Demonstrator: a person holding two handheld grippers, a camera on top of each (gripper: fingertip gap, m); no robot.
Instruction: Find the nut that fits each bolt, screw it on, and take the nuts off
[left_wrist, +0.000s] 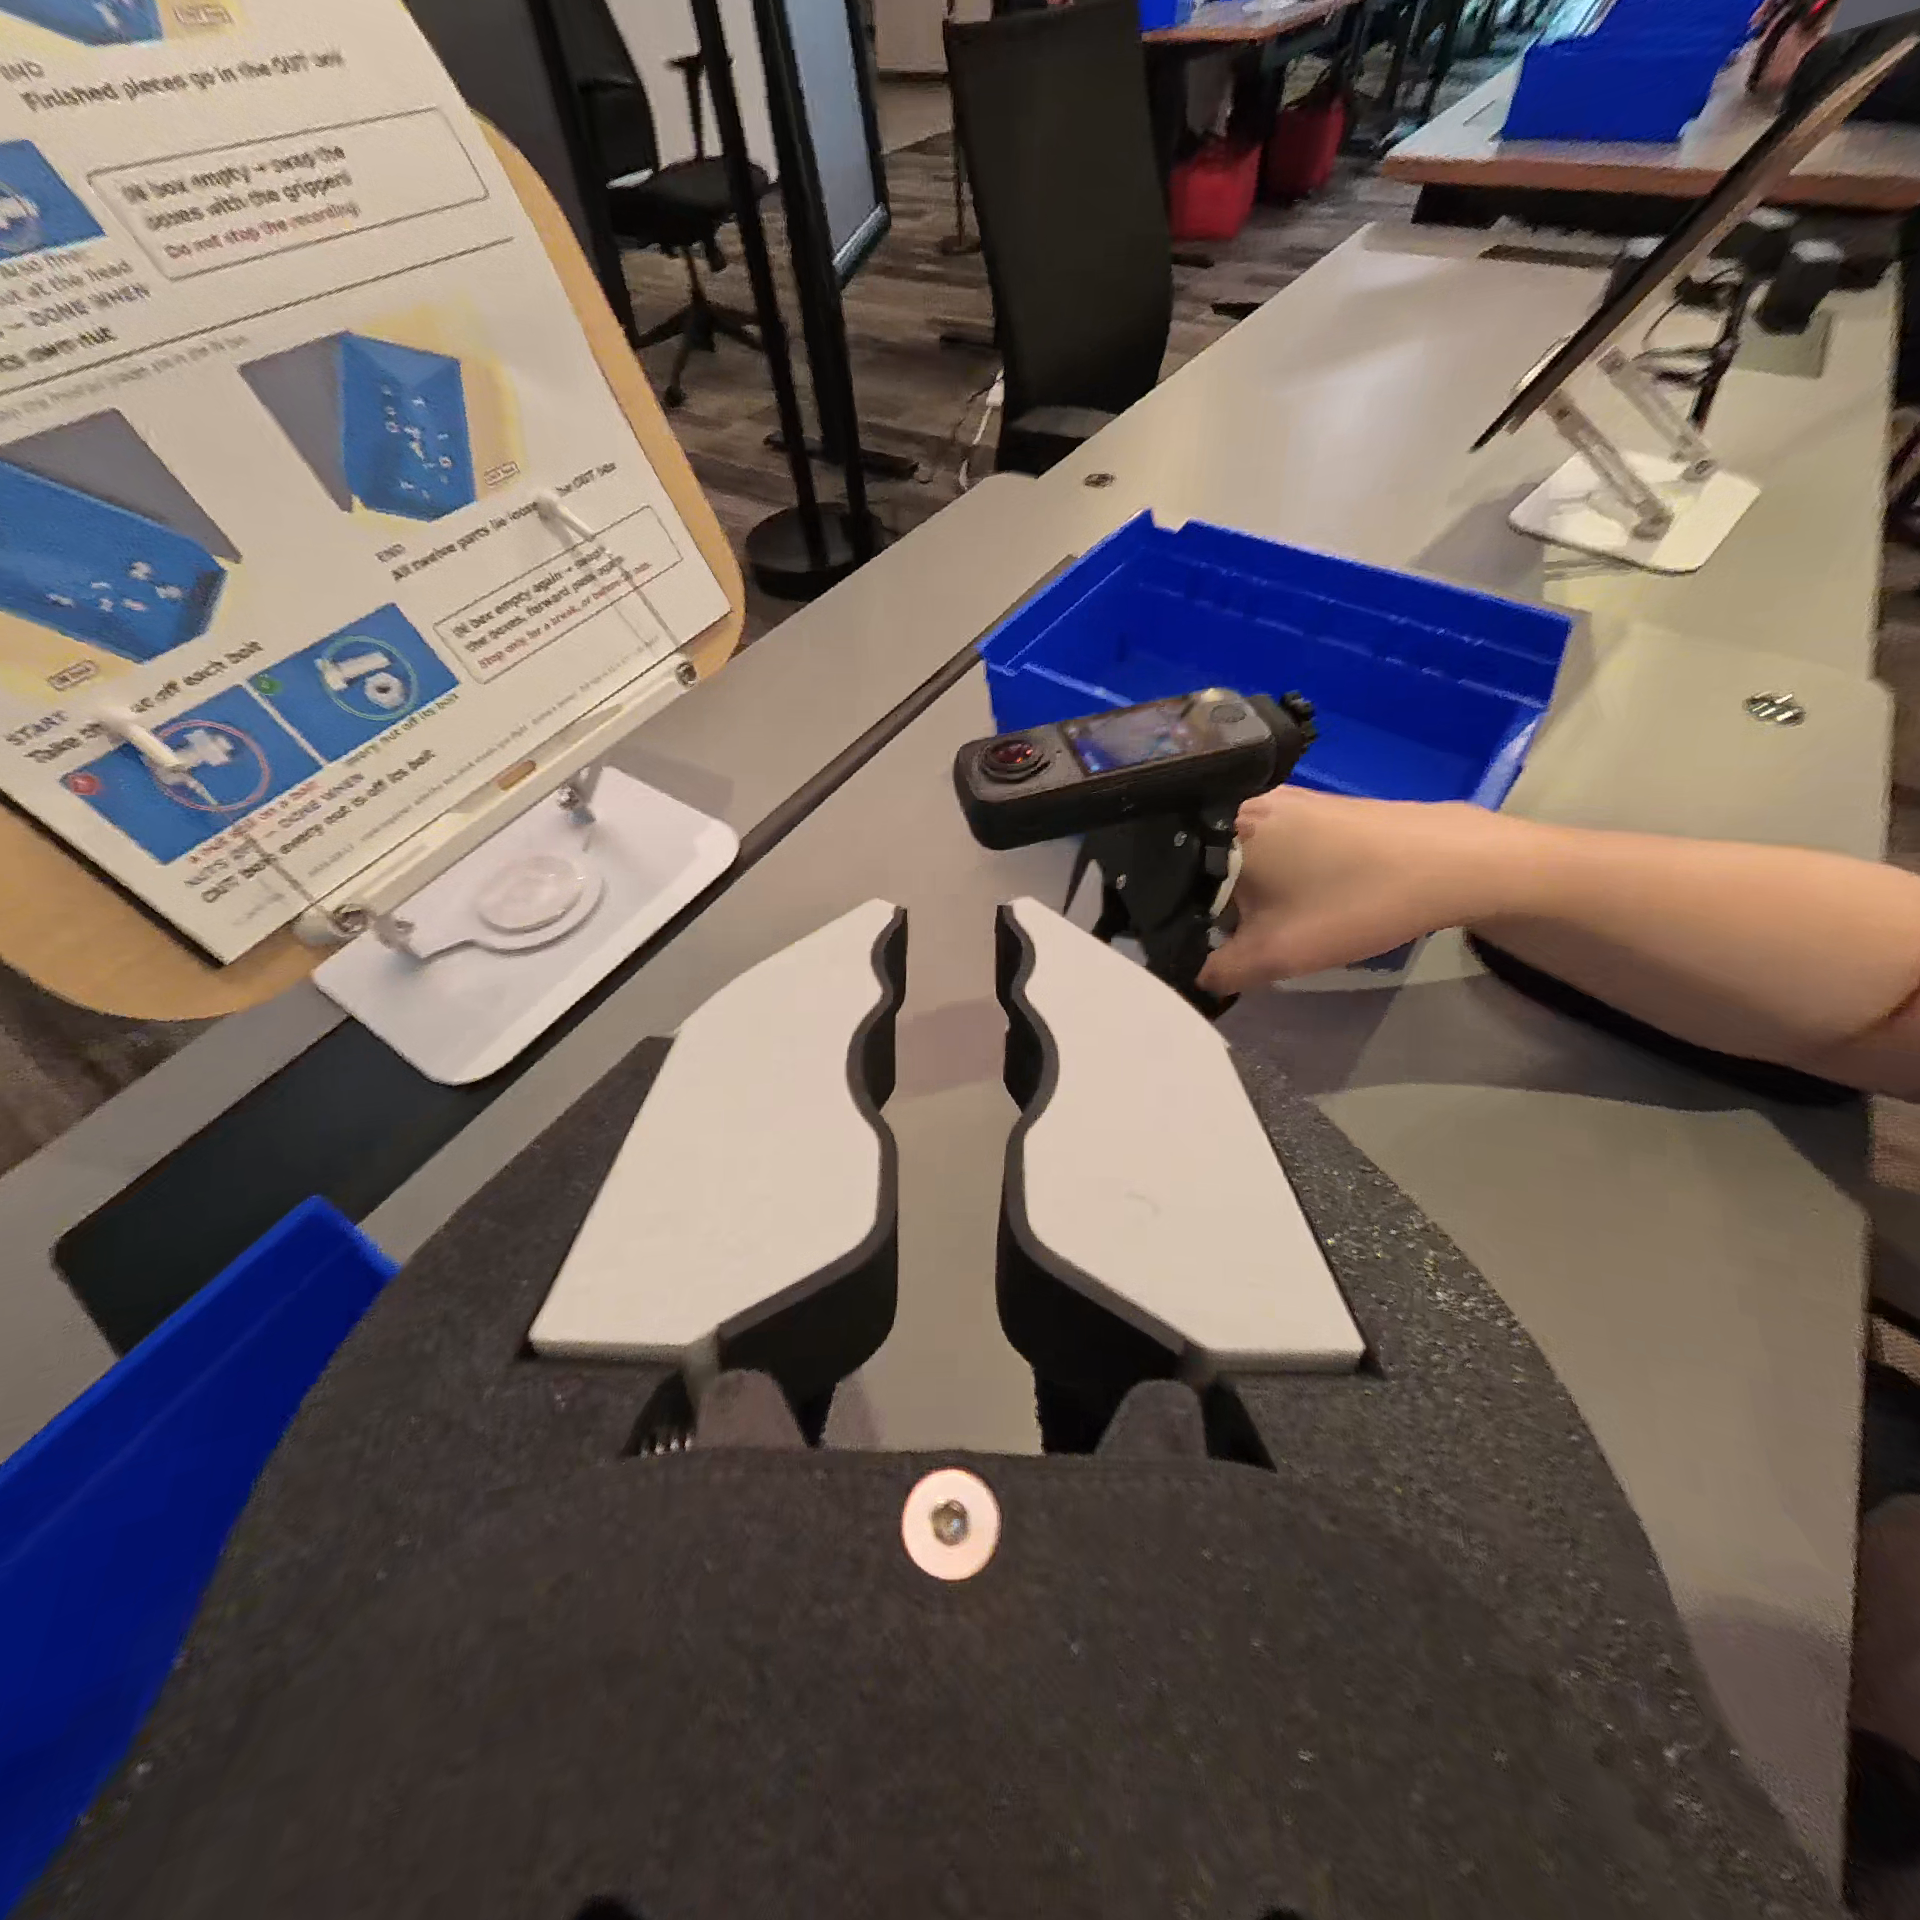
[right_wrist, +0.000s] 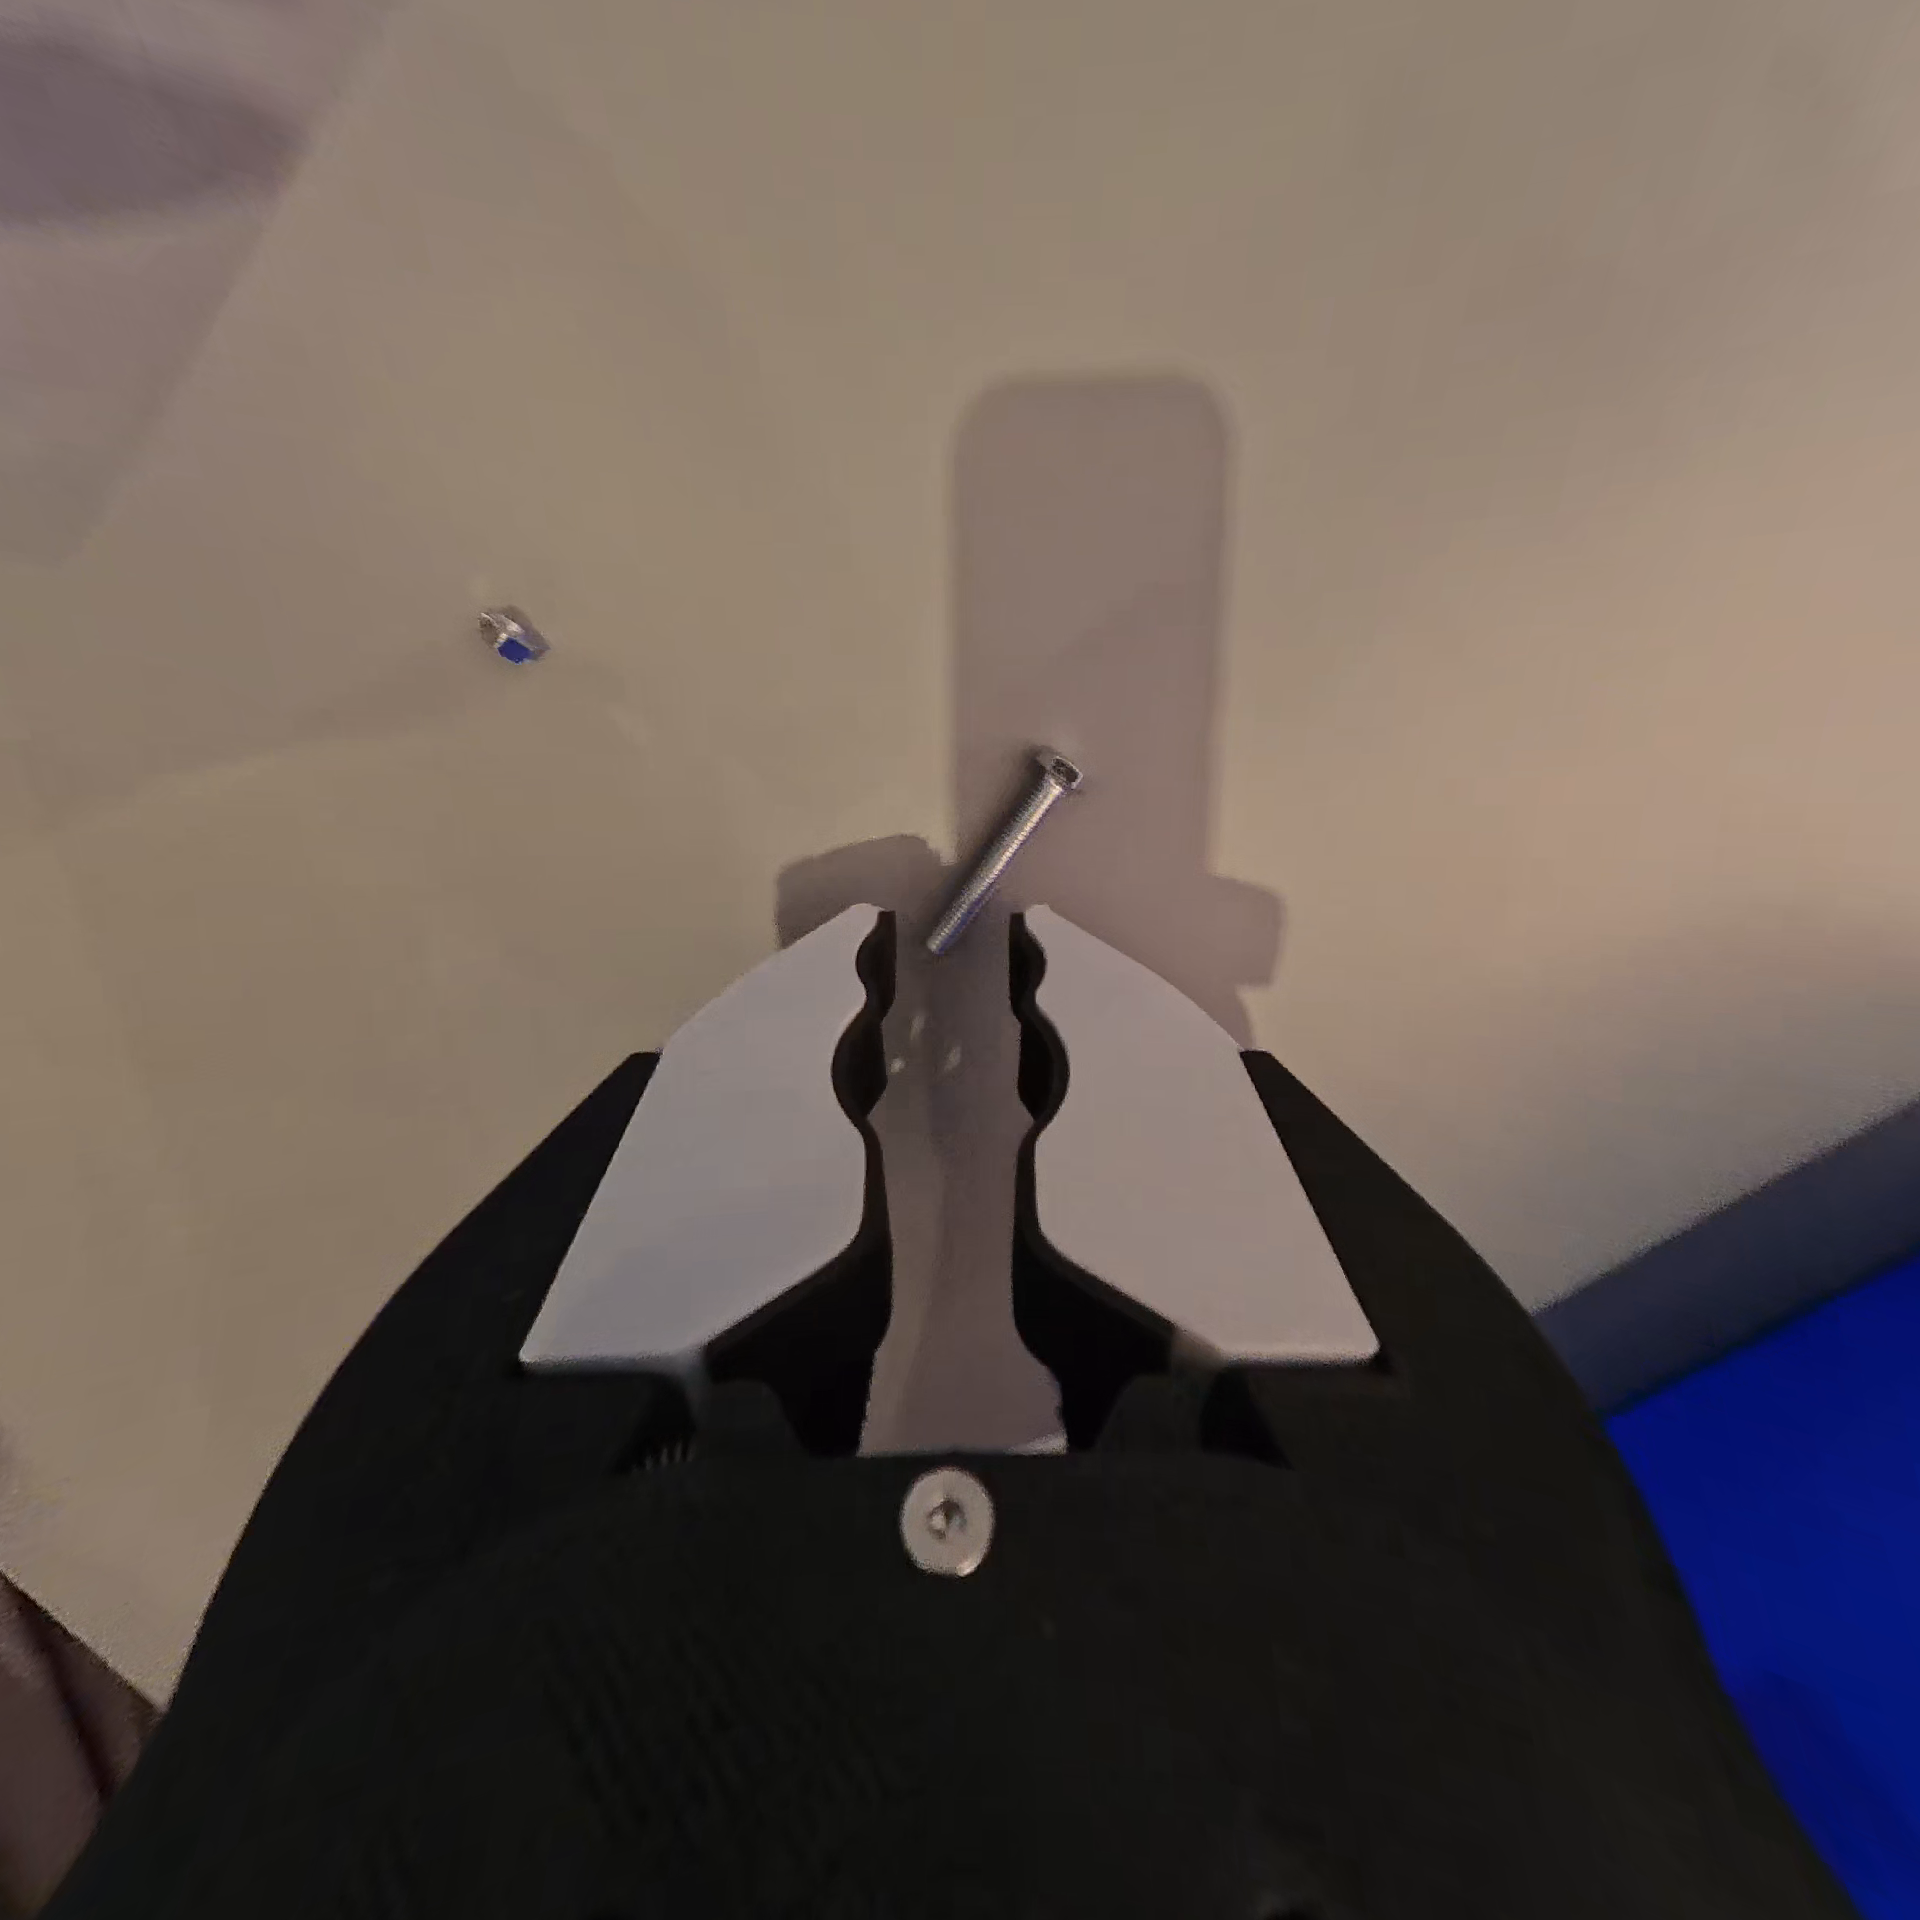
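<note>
Right gripper (right_wrist: 951, 925) points down at the desk (right_wrist: 1455, 520), jaws apart over a loose bolt (right_wrist: 1006, 847), likely lining up a pick; nut (right_wrist: 513, 635) lies well apart; left gripper (left_wrist: 951, 925) open, empty, waiting.

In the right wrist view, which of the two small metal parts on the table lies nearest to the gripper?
The bolt: its long thin shaft ends just before the open right gripper. The nut, short and blocky, lies apart, far to the left on the table.
</note>
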